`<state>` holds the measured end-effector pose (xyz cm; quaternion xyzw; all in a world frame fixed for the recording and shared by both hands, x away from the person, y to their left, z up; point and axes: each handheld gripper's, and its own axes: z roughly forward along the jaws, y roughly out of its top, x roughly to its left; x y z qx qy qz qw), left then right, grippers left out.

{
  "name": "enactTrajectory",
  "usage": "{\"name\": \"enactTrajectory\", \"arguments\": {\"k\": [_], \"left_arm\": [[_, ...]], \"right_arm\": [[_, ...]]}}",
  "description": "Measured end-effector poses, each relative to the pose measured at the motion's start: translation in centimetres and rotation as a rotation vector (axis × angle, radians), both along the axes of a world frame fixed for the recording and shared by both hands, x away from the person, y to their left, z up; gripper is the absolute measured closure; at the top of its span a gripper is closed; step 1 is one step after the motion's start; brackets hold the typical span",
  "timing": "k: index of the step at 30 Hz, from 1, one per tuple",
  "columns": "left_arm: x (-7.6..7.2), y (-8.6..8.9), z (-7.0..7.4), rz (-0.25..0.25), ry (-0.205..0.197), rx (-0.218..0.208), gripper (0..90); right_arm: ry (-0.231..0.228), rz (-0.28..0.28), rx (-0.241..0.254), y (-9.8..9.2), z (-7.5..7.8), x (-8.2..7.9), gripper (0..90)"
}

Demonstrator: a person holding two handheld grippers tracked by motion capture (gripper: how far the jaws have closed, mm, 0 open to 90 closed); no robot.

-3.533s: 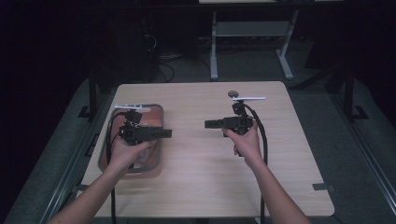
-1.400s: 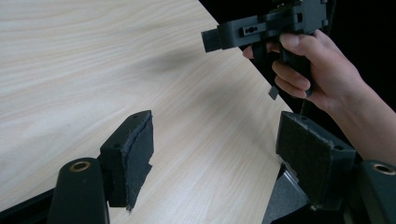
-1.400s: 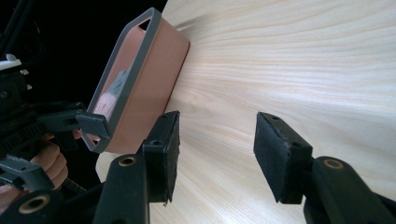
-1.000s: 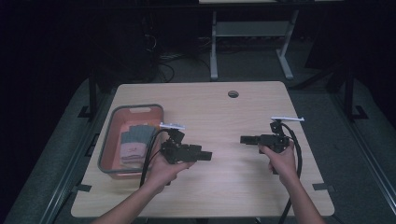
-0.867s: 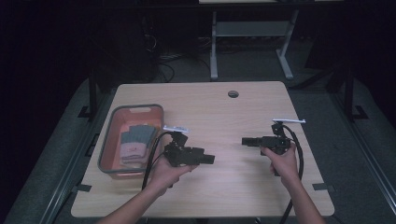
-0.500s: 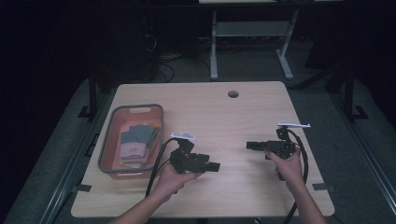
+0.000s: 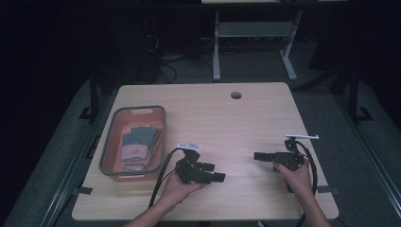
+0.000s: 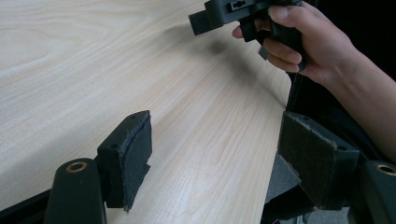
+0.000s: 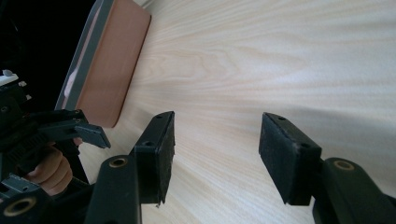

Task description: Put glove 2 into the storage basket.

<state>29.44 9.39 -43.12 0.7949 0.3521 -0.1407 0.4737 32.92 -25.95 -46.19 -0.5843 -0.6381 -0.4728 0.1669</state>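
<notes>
My left gripper [image 7: 218,178] hangs low over the front middle of the wooden table [image 7: 208,118], pointing right, open with nothing between its pads [image 8: 133,158]. My right gripper [image 7: 257,155] is held near the front right edge, pointing left, open and empty too; its pads [image 9: 161,149] frame bare wood. In the left gripper view the right gripper [image 8: 205,21] and the hand holding it show at top right. In the right gripper view the left gripper [image 9: 88,133] shows at lower left.
An orange bin with a grey rim [image 7: 111,151] sits at the table's left and holds several folded cloths [image 7: 139,142]. The same bin [image 9: 114,56] appears at upper left in the right gripper view. A round cable hole [image 7: 236,95] lies near the far edge.
Both grippers have drawn back toward the front edge. The left one moved out of the bin area and rightward to the front middle; the right one drifted to the front right.
</notes>
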Motion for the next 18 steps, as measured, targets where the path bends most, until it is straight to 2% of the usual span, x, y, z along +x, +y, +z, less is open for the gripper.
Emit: {"name": "enactTrajectory", "arguments": {"k": [8,12,15,18], "left_arm": [[-1.0,0.1,-0.6,-0.001,-0.014,-0.011,25.7],[-1.5,0.1,-1.2,-0.002,-0.014,-0.002,25.7],[-1.9,0.2,-1.6,-0.003,-0.023,0.013,25.2],[-2.4,0.4,-2.2,0.007,-0.021,0.002,24.5]], "right_arm": [[-0.004,0.014,-0.003,0.0,-0.7,-1.2,44.0],[-0.004,0.032,-0.011,0.3,-1.2,-2.0,43.0],[-0.014,0.034,0.004,0.4,-1.2,-2.6,42.4],[-0.045,0.035,0.006,0.5,-1.4,-3.4,41.8]]}}
